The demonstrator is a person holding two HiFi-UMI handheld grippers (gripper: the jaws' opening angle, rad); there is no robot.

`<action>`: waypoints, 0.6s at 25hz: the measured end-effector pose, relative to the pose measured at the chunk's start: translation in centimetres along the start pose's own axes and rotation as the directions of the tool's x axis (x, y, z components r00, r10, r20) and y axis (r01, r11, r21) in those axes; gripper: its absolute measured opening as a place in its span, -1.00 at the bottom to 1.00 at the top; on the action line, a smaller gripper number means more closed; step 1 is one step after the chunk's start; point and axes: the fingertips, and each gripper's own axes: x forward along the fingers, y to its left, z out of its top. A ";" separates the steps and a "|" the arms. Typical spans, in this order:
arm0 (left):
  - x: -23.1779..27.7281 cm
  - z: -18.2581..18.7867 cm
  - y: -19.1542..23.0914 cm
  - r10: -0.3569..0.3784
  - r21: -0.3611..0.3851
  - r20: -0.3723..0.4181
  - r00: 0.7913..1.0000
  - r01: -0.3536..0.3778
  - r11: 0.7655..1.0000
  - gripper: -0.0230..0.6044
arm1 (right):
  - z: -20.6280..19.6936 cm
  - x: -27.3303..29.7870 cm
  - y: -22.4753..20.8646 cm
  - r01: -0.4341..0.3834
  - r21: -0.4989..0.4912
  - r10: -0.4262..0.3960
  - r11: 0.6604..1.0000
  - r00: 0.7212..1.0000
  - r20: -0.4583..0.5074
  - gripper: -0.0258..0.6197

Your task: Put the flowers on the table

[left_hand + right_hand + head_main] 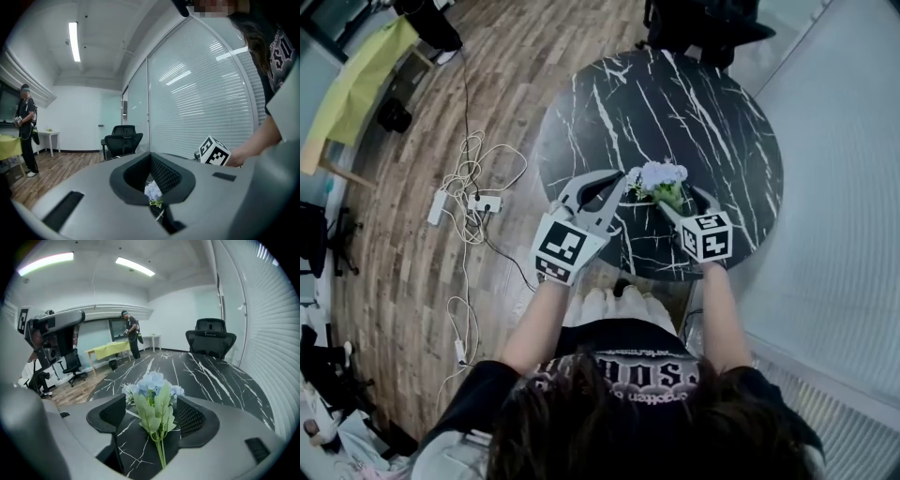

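Flowers (662,178) on table (675,94) between right gripper (151,405) jaws, wide apart; left gripper (150,161) jaws seemingly together.

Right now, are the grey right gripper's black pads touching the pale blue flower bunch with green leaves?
Apart. The right gripper view shows the right gripper open, with dark gaps between both pads and the flower bunch.

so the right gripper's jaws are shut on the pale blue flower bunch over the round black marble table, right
No, the right gripper has its jaws open, not shut, with the pale blue flower bunch between them, over the round black marble table; the right gripper view shows it.
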 end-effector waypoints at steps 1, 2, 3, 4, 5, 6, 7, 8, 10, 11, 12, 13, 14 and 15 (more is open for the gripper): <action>0.0 0.1 -0.2 -0.004 0.001 0.001 1.000 0.004 1.000 -0.93 | 0.8 -0.8 0.1 0.005 -0.001 -0.005 1.000 1.000 0.028 0.16; -0.1 0.1 -0.4 -0.009 0.001 0.002 1.000 0.009 1.000 -0.93 | 1.5 -1.6 0.3 0.008 -0.004 -0.008 1.000 0.998 0.056 0.16; -0.2 0.2 -0.6 -0.013 0.002 0.003 1.000 0.013 1.000 -0.93 | 2.2 -2.3 0.5 0.011 -0.005 -0.011 1.000 0.997 0.081 0.16; -0.2 0.3 -0.9 -0.019 0.002 0.006 1.000 0.019 1.000 -0.93 | 2.8 -3.1 0.7 0.015 -0.005 -0.015 1.000 0.995 0.102 0.15; -0.3 0.4 -1.1 -0.024 0.004 0.009 1.000 0.024 1.000 -0.93 | 3.4 -3.8 0.9 0.021 -0.004 -0.020 1.000 0.992 0.122 0.12; -0.4 0.5 -1.3 -0.030 0.006 0.012 0.999 0.030 1.000 -0.93 | 4.0 -4.6 1.0 0.029 -0.003 -0.028 1.000 0.989 0.144 0.07; -0.5 0.6 -1.6 -0.037 0.008 0.015 0.999 0.037 0.999 -0.93 | 4.6 -5.4 1.2 0.039 -0.002 -0.038 0.999 0.985 0.169 -0.01; -0.7 0.8 -1.9 -0.044 0.009 0.019 0.999 0.044 0.999 -0.93 | 5.2 -6.3 1.4 0.050 0.000 -0.049 0.999 0.979 0.198 -0.10; -1.1 1.3 -2.6 -0.061 0.006 0.030 0.998 0.061 0.998 -0.93 | 6.5 -8.3 2.0 0.075 -0.003 -0.072 0.997 0.961 0.267 -0.55; -1.3 1.6 -2.9 -0.069 0.004 0.037 0.997 0.069 0.998 -0.93 | 7.1 -9.2 2.3 0.087 -0.012 -0.080 0.996 0.951 0.299 -0.71; -1.5 1.7 -3.3 -0.077 0.005 0.042 0.996 0.077 0.997 -0.93 | 7.5 -10.0 2.6 0.098 -0.025 -0.085 0.995 0.943 0.321 -0.71; -1.7 1.9 -3.6 -0.086 0.008 0.046 0.995 0.085 0.996 -0.93 | 7.9 -10.6 3.0 0.110 -0.040 -0.090 0.993 0.938 0.336 -0.73; -1.9 1.9 -4.0 -0.093 0.011 0.049 0.994 0.093 0.996 -0.93 | 8.2 -11.2 3.2 0.123 -0.050 -0.098 0.991 0.932 0.348 -0.74; -2.1 2.0 -4.3 -0.100 0.013 0.050 0.994 0.099 0.995 -0.93 | 8.5 -11.8 3.4 0.136 -0.054 -0.108 0.989 0.927 0.360 -0.75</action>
